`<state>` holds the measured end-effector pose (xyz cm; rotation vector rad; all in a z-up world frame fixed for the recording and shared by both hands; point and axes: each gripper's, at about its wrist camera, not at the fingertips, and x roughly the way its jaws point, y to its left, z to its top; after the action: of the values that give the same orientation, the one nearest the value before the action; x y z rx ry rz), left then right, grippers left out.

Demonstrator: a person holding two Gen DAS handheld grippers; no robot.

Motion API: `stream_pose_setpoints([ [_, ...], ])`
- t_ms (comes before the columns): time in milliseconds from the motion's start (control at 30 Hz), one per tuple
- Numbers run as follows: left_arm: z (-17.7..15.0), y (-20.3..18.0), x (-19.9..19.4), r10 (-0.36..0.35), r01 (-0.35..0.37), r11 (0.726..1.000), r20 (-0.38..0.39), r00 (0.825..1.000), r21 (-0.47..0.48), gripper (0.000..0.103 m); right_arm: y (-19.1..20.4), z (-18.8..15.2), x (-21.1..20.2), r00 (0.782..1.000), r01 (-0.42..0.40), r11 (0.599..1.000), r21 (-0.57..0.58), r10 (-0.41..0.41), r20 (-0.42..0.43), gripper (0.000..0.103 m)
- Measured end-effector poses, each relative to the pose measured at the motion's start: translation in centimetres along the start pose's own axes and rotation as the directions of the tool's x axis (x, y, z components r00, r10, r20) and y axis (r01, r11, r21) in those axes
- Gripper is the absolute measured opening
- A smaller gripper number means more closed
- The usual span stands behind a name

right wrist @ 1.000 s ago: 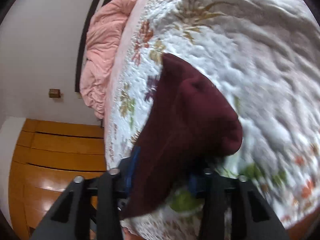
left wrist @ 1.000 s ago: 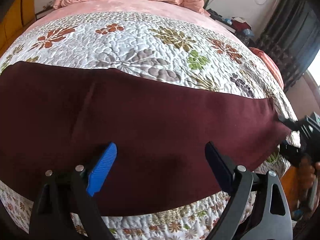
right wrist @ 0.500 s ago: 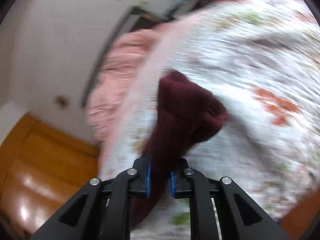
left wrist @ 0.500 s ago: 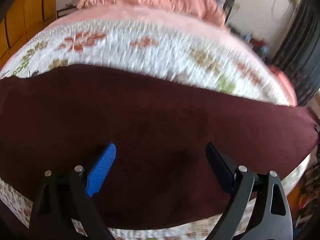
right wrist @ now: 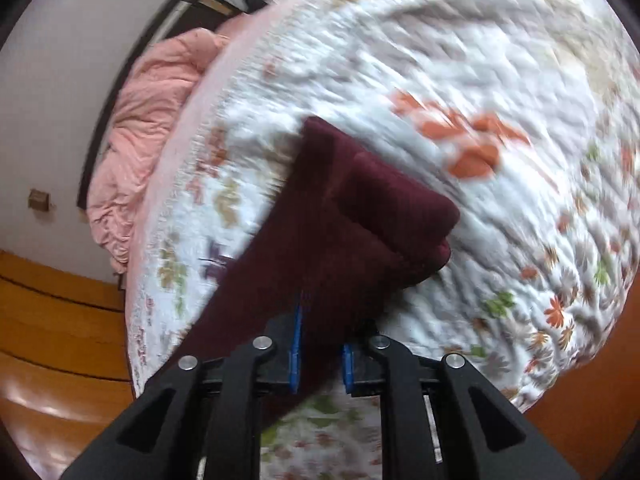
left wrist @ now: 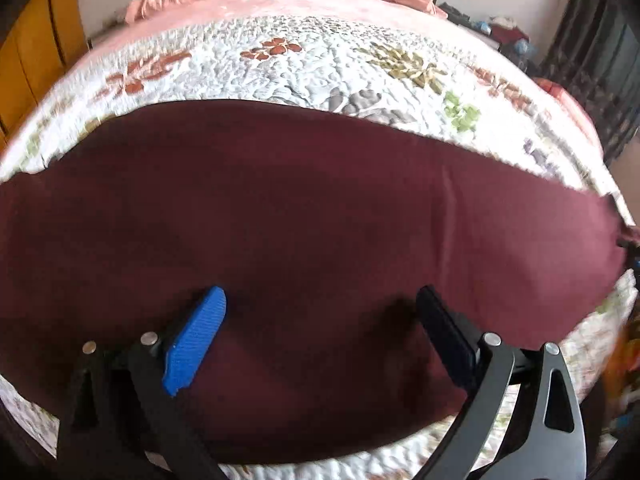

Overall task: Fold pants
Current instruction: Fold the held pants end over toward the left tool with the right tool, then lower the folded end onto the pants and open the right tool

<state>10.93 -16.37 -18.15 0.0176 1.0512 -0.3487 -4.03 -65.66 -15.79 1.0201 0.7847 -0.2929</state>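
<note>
The dark maroon soft-knit pants [left wrist: 304, 216] lay flat across the white floral quilted bedspread [left wrist: 320, 64], running well beyond both jaws of the left gripper [left wrist: 320, 320]. Its jaws were opening wide over the cloth, nothing pinched between them. The right gripper [right wrist: 320, 352] was clamped on one bunched end of the pants [right wrist: 352, 216], which drooped ahead of its jaws. The fabric looked light and limp, likely to sag; edges and corners seemed the best holds.
</note>
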Motion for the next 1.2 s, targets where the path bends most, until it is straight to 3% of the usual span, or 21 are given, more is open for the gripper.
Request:
stream_pose_setpoints([
  [67,0.1,1.3,-1.3,-0.048,0.049,0.995,0.02,0.999,-0.092,0.096,2.8,-0.2,-1.5,0.999,-0.013,0.996,-0.086,0.016,0.04,0.015],
  [167,0.2,2.6,-3.6,-0.057,0.065,0.99,0.068,0.996,-0.126,0.096,8.6,-1.5,-3.1,0.995,-0.024,0.966,-0.257,0.047,0.085,0.015],
  [300,0.2,5.0,-6.9,-0.025,0.045,0.988,0.141,0.99,-0.145,0.096,17.1,-5.4,-3.3,0.993,-0.01,0.874,-0.486,0.067,0.1,0.015],
  [433,0.1,8.9,-8.9,-0.005,0.046,0.97,0.17,0.985,-0.239,0.096,24.1,-11.3,-0.9,0.997,0.008,0.739,-0.673,0.044,0.06,0.016],
  [633,-1.6,14.1,-10.7,0.037,0.029,0.933,0.174,0.984,-0.359,0.096,28.6,-20.0,4.5,0.998,-0.012,0.587,-0.81,-0.039,-0.043,0.017],
  [800,-2.8,16.3,-11.0,0.042,0.031,0.906,0.163,0.986,-0.422,0.096,29.2,-25.7,9.5,0.982,-0.048,0.535,-0.844,-0.127,-0.137,0.017],
  [900,-3.3,16.7,-11.2,0.042,0.033,0.902,0.165,0.985,-0.43,0.096,29.2,-28.9,10.8,0.978,-0.045,0.46,-0.887,-0.16,-0.133,0.017],
  [967,-3.5,16.6,-11.1,0.036,0.038,0.904,0.164,0.986,-0.427,0.096,28.9,-30.5,11.7,0.971,-0.07,0.434,-0.898,-0.177,-0.161,0.018],
  [1000,-3.5,16.5,-10.9,0.031,0.041,0.904,0.162,0.986,-0.425,0.096,28.8,-31.3,12.5,0.967,-0.067,0.422,-0.904,-0.197,-0.164,0.02],
  [1100,-3.6,16.0,-10.4,0.008,0.056,0.907,0.153,0.988,-0.416,0.096,28.2,-32.1,12.8,0.963,-0.077,0.405,-0.911,-0.207,-0.173,0.04],
  [1167,-3.6,15.7,-10.2,0.003,0.056,0.914,0.145,0.989,-0.403,0.096,28.2,-32.2,12.0,0.958,-0.147,0.423,-0.894,-0.164,-0.235,0.07],
  [1200,-3.7,15.7,-10.2,0.003,0.055,0.916,0.142,0.99,-0.397,0.096,28.2,-32.2,11.4,0.954,-0.184,0.437,-0.88,-0.135,-0.266,0.072],
])
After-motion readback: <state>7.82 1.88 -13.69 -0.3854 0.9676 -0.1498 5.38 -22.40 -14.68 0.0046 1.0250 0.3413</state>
